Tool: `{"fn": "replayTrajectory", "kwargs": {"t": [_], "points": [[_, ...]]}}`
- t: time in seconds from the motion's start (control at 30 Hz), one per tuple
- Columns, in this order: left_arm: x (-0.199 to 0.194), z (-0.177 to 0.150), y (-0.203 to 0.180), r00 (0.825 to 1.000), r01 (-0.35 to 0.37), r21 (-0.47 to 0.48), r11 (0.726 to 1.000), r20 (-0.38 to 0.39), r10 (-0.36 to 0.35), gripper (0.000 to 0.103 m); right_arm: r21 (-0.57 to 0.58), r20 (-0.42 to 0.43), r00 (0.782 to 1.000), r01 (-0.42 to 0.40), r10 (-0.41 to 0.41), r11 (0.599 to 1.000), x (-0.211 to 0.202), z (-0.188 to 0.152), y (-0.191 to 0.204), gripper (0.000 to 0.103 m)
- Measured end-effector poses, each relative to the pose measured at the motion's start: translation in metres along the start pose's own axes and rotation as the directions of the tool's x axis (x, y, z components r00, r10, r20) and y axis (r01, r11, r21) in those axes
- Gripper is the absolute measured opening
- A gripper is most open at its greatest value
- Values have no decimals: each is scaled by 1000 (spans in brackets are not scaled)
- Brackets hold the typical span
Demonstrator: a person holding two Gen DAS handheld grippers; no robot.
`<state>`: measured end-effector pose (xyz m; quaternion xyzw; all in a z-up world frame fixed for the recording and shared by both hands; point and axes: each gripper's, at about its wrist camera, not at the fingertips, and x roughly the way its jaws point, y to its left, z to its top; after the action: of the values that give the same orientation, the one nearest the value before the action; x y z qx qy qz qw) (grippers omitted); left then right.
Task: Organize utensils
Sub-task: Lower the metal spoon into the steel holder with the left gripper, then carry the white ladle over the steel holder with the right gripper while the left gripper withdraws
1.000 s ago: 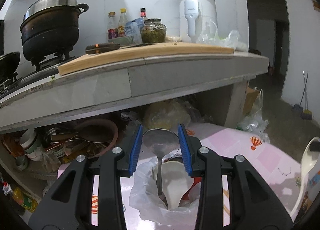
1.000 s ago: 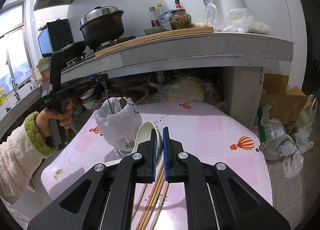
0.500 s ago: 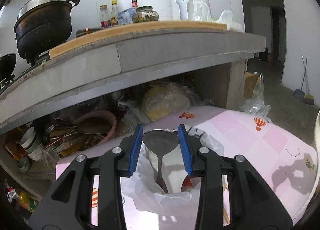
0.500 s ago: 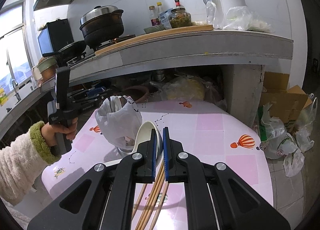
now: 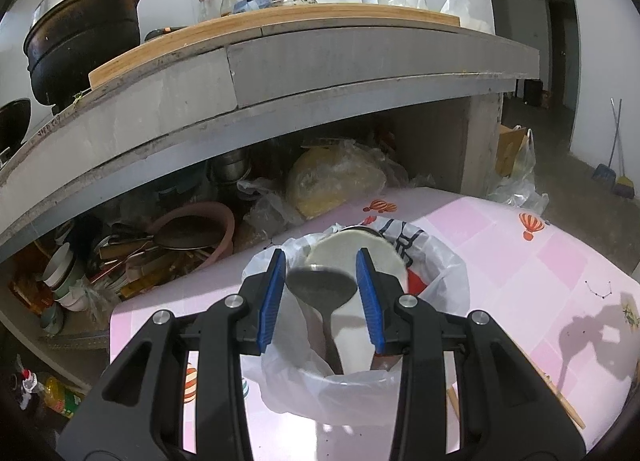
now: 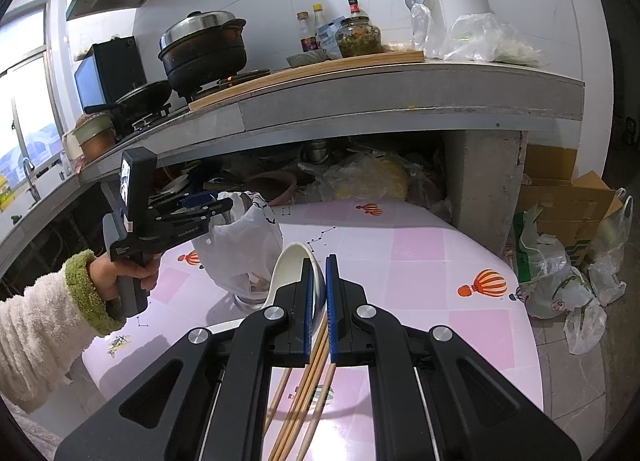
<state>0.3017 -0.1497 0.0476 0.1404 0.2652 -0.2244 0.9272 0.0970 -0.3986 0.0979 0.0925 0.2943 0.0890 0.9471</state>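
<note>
Now left gripper [image 5: 321,289] pinches one metal spoon [image 5: 322,289]; right gripper [image 6: 319,293] pinches one white spoon [image 6: 292,273].

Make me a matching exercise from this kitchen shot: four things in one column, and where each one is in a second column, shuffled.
Things:
1. metal spoon
2. chopsticks
3. black pot
4. cardboard box

Places:
A. on the floor right of the pink table
B. on the stove on the counter
C. between the left gripper fingers, handle down in the bag-lined holder
D. clamped in the right gripper

Pairs: 1-C, 2-D, 3-B, 4-A
</note>
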Motion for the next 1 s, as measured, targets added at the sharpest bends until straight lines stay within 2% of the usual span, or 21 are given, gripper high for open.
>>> {"fn": "replayTrajectory", "kwargs": {"t": [0.4,0.53,0.7,0.87,1.0], "points": [[-3,3,3,1000,-4,-12,1000,1,4,35,3,0,1000,0,0,1000,-3,1,-1,6],[-12,2,10,1000,4,-51,999,-7,-4,47,10,6,1000,-8,8,1000,-5,6,-2,6],[-45,-3,26,999,1,-125,992,40,4,59,-38,46,999,-5,7,999,-11,27,9,6],[-88,-19,44,994,-25,-202,979,97,45,71,-106,114,993,10,2,994,-17,70,24,6],[-119,-43,57,991,-56,-276,959,100,87,80,-156,162,987,18,7,988,-13,110,40,6]]}}
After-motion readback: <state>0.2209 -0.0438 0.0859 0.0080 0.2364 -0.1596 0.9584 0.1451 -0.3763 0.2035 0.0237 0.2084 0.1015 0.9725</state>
